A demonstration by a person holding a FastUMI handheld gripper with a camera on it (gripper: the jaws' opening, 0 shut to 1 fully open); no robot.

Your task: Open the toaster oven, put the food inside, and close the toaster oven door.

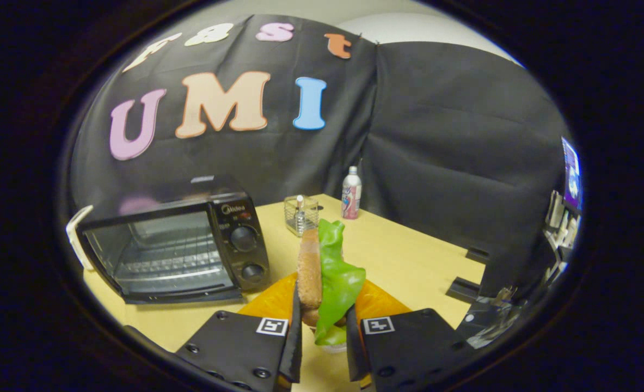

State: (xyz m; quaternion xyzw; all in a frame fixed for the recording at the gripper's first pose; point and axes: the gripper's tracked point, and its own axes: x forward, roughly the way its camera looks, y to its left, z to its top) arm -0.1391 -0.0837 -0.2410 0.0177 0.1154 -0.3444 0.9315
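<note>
Clamping one toy sandwich (322,272) of brown bread and green lettuce between its two fingers, the gripper (324,335) holds it above one orange plate (379,305) on the pale wooden table (409,256), right of one black toaster oven (175,239), door open; beyond stand one wire basket (301,214) and one bottle (351,193).

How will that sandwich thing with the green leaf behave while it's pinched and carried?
The gripper is shut on the sandwich, which stands on edge. The green leaf bulges sideways, so it is probably floppy and may slip out. The bread slice keeps its shape, so likely fairly stiff and light.
</note>
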